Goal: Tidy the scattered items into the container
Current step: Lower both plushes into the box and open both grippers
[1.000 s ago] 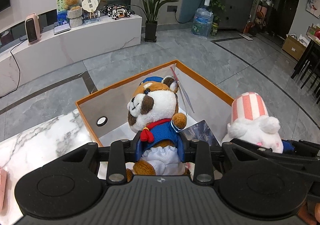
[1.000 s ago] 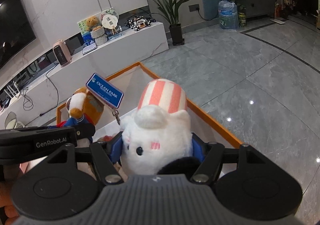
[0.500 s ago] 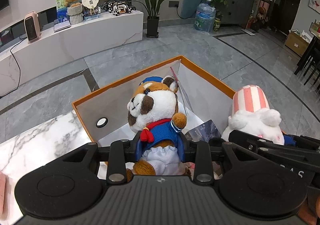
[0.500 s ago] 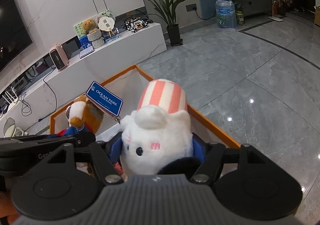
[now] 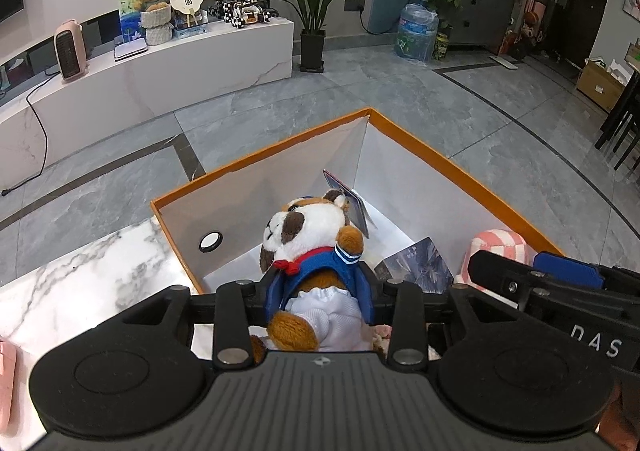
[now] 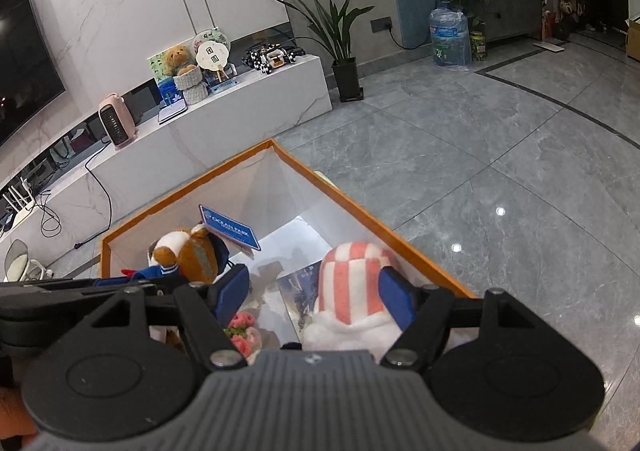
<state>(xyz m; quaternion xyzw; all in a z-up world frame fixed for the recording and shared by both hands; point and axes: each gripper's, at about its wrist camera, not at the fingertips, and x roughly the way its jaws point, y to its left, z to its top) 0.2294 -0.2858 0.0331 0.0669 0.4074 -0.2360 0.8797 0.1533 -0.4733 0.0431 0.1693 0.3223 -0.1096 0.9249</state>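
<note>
The left gripper (image 5: 320, 291) has its blue pads set against the blue-jacketed waist of a brown-and-white plush animal (image 5: 312, 243), and its jaws are easing open with the toy between them. The toy stands upright between the fingers, head up and away from the gripper, its long axis running from the wrist out toward the far corner of the orange-rimmed box (image 5: 460, 163), face turned a little to the gripper's left. A blue tag (image 5: 348, 197) sticks out behind its head.

The right gripper (image 6: 316, 291) stands wide apart. The white plush with the pink-striped hat (image 6: 352, 275) sits down in the box against the gripper's right-hand pad (image 6: 394, 295), while the left-hand pad is clear of it, so nothing is clamped. Its hat points up and away from the gripper.

Both toys are inside the box walls. A dark printed card (image 6: 300, 287) lies on the box floor between the right gripper's fingers, with pink fabric flowers (image 6: 242, 325) nearer the wrist.
</note>
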